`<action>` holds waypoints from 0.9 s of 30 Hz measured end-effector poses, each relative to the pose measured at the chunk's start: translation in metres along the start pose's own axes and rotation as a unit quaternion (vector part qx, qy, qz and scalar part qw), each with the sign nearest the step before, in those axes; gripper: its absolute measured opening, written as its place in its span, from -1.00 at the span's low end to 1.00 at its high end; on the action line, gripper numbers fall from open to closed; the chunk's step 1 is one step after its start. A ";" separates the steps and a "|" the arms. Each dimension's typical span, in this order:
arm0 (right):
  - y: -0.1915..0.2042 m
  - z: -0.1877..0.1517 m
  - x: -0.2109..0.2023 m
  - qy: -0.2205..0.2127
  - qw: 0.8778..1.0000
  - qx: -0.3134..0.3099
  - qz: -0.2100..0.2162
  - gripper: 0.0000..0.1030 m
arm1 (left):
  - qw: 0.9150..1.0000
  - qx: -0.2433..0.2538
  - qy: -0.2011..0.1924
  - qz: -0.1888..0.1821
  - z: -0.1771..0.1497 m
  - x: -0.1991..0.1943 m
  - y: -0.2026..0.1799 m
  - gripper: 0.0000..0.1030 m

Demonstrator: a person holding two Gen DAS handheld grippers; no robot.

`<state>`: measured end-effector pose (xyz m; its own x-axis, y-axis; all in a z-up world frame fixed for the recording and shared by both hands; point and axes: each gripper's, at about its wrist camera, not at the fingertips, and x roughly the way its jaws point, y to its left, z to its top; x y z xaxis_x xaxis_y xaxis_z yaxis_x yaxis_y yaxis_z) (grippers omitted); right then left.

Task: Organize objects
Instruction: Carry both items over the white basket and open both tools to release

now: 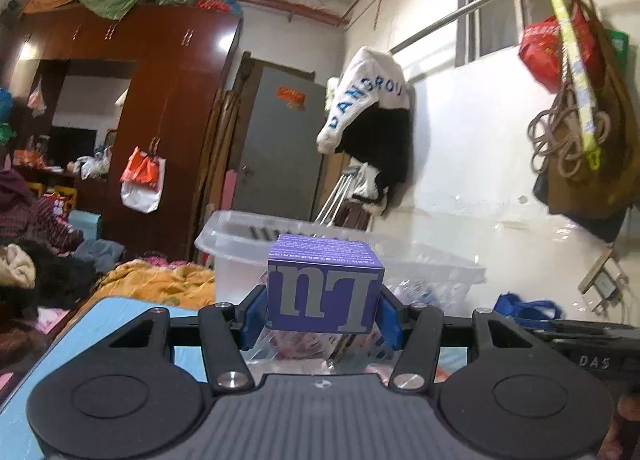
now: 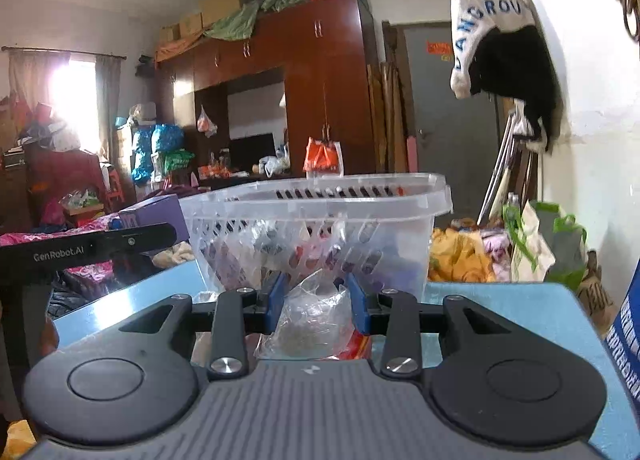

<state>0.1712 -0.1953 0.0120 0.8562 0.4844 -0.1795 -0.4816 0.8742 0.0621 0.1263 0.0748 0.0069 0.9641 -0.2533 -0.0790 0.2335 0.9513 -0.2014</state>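
Note:
My left gripper [image 1: 322,310] is shut on a purple box [image 1: 324,286] with large grey letters, held off the blue table just in front of the clear plastic basket [image 1: 236,244]. In the right wrist view my right gripper [image 2: 318,302] is shut on a clear plastic bag [image 2: 316,316] with small bits inside, close to the near wall of the same basket [image 2: 416,195], which holds several packets. The purple box [image 2: 160,215] and the left gripper's black arm [image 2: 100,244] show at the left of that view.
The blue table [image 2: 500,296] carries the basket. A blue printed box [image 2: 628,324] stands at its right edge. An orange quilt [image 1: 160,280] and heaped clothes lie behind on the left. A white wall with hanging bags [image 1: 580,99] is at the right.

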 end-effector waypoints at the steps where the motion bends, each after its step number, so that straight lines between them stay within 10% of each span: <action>1: 0.001 0.005 -0.002 -0.005 1.000 0.005 0.005 -0.25 | 1.000 -0.001 -0.004 -0.007 0.005 -0.002 -0.001 0.15; 11: 0.013 0.124 0.060 -0.015 0.997 -0.056 -0.060 -0.25 | 0.999 0.007 0.035 0.019 0.092 0.064 -0.017 0.15; 19: 0.003 0.109 0.113 0.073 0.992 -0.066 -0.076 -0.21 | 0.991 0.010 0.113 0.066 0.088 0.122 -0.012 0.30; 22: 0.003 0.099 0.103 0.057 0.990 -0.074 -0.103 0.27 | 0.988 0.013 0.130 0.083 0.084 0.129 -0.009 0.78; 24: 0.002 0.096 0.083 0.035 0.991 -0.073 -0.103 0.98 | 0.988 0.014 0.126 0.088 0.084 0.122 -0.007 0.78; 27: -0.002 0.087 0.045 0.009 0.994 -0.047 -0.094 1.00 | 0.990 0.018 0.113 0.087 0.082 0.092 -0.008 0.78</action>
<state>0.2272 -0.1725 0.0890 0.9300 0.3105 -0.1969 -0.3285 0.9422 -0.0656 0.2235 0.0580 0.0812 0.9383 -0.1149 -0.3262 0.0754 0.9885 -0.1314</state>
